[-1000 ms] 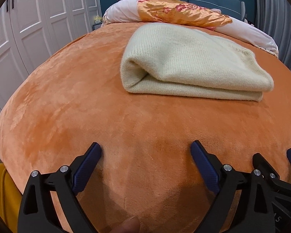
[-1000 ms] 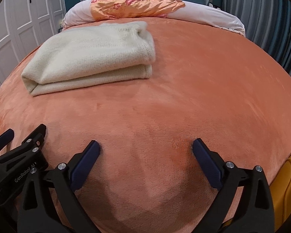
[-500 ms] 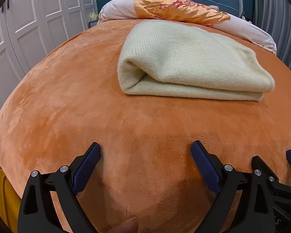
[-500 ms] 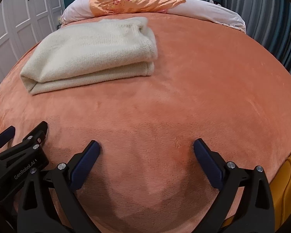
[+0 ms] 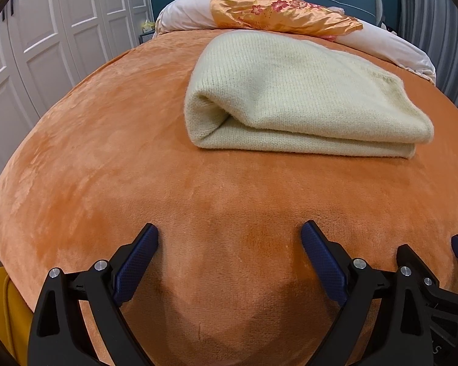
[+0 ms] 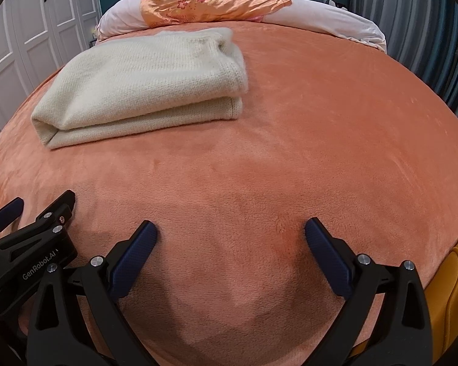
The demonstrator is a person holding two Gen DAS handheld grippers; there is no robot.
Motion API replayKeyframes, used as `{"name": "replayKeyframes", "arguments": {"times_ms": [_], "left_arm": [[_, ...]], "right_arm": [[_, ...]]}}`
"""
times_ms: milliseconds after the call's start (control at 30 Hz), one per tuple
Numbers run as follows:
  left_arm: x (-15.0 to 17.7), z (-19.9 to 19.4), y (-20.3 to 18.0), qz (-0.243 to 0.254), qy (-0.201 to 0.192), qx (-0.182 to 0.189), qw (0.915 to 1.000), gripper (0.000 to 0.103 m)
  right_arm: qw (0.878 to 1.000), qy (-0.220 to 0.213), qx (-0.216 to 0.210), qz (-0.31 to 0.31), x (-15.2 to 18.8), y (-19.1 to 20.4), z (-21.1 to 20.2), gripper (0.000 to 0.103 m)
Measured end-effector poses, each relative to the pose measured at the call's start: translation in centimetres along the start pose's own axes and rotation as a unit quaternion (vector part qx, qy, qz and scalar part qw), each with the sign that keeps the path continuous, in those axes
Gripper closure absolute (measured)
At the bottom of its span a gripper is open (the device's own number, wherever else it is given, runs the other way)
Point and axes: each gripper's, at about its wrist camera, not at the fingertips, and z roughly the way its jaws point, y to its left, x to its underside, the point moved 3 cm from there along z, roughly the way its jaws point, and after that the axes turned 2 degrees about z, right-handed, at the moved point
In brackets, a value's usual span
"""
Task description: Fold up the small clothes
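cream sweater (image 5: 302, 97) folded on bed (image 5: 107, 152) – ahead, long axis crosswise | left hand-held gripper (image 5: 229, 241) spread, empty, nearer | right hand-held gripper (image 6: 230, 238) spread, empty – sweater ahead-left

One folded sweater (image 5: 302, 97), two grippers, one pillow (image 6: 329, 18).

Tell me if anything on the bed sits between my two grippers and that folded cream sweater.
Nothing visible does. Only bare orange blanket lies between the open left gripper and the cream sweater. The same holds for the open right gripper. The floral pillow lies beyond the sweater, at the head of the bed.
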Motion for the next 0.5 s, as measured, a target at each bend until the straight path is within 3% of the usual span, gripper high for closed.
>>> {"name": "replayKeyframes", "arguments": {"times_ms": [500], "left_arm": [[0.0, 0.01, -0.06, -0.001, 0.0, -0.001, 1.0, 0.011]], "right_arm": [[1.0, -0.001, 0.001, -0.001, 0.09, 0.07, -0.07, 0.007]]}}
